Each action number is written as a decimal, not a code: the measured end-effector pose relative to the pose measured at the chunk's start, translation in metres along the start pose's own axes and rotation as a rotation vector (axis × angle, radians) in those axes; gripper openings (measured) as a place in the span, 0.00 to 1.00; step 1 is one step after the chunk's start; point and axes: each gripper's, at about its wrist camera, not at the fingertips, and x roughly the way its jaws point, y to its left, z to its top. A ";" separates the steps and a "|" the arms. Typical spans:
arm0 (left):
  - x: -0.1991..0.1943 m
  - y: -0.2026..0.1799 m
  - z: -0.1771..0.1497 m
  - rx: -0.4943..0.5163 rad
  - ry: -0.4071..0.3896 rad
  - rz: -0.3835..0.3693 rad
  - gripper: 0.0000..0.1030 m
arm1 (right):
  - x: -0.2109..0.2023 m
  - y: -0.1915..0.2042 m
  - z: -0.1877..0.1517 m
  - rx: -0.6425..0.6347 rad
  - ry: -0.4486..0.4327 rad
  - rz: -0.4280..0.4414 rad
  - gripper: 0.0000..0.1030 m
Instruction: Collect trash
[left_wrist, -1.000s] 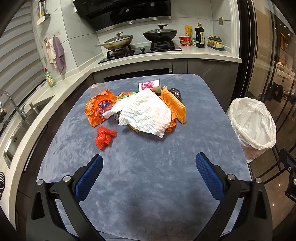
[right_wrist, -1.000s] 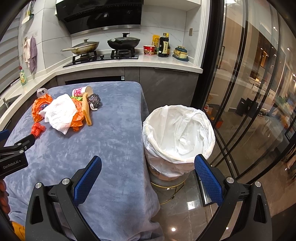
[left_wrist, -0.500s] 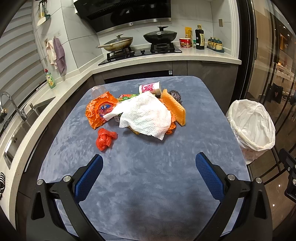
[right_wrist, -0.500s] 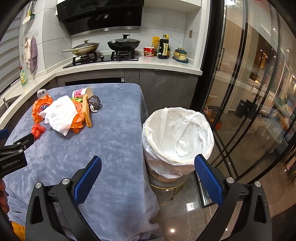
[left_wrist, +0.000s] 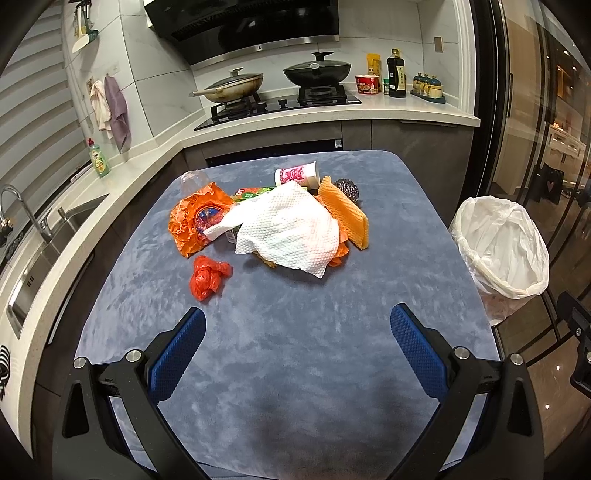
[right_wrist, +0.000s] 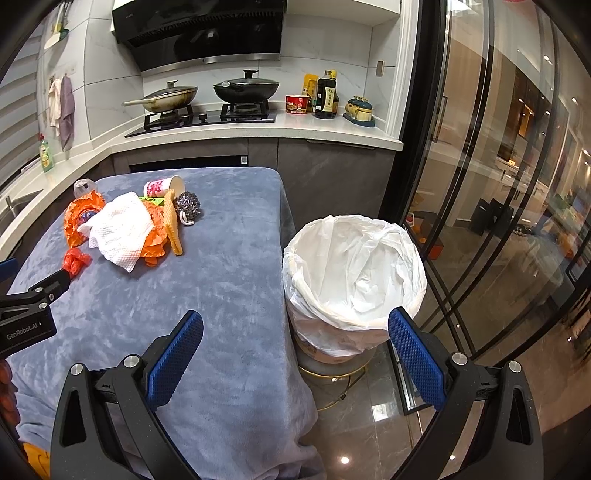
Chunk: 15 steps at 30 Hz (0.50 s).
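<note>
Both hand-held grippers hang wide open and empty over the near edge of a blue-covered table (left_wrist: 295, 354), with nothing yet collected. The trash sits heaped toward the far edge: a white paper towel (left_wrist: 291, 230) draped over an orange wrapper (left_wrist: 194, 221), a ridged orange sponge (left_wrist: 343, 216), a printed paper cup (left_wrist: 297, 177) and a steel scourer (left_wrist: 347, 190), while a crumpled red bag (left_wrist: 208, 277) lies apart on the near-left side of the heap. The left gripper (left_wrist: 295, 343) faces the pile; the right gripper (right_wrist: 295, 343) points past the table's right edge at the white-lined bin (right_wrist: 354, 273) standing on the floor there. The red bag looks the easiest first pick, being loose and nearest. A clean grasp would likely come from lowering the fingers astride it and pinching the bunched middle, without snagging the soft cloth. The draped towel is best lifted alone.
</note>
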 end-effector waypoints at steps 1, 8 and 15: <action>0.000 0.000 0.000 0.000 -0.001 -0.001 0.93 | -0.001 0.000 0.001 0.000 0.000 0.001 0.93; 0.001 0.000 0.000 0.002 -0.003 -0.005 0.93 | -0.001 -0.002 0.003 0.003 0.000 -0.002 0.93; 0.001 -0.001 -0.001 0.002 -0.004 -0.003 0.93 | -0.002 -0.003 0.004 0.004 -0.001 -0.002 0.93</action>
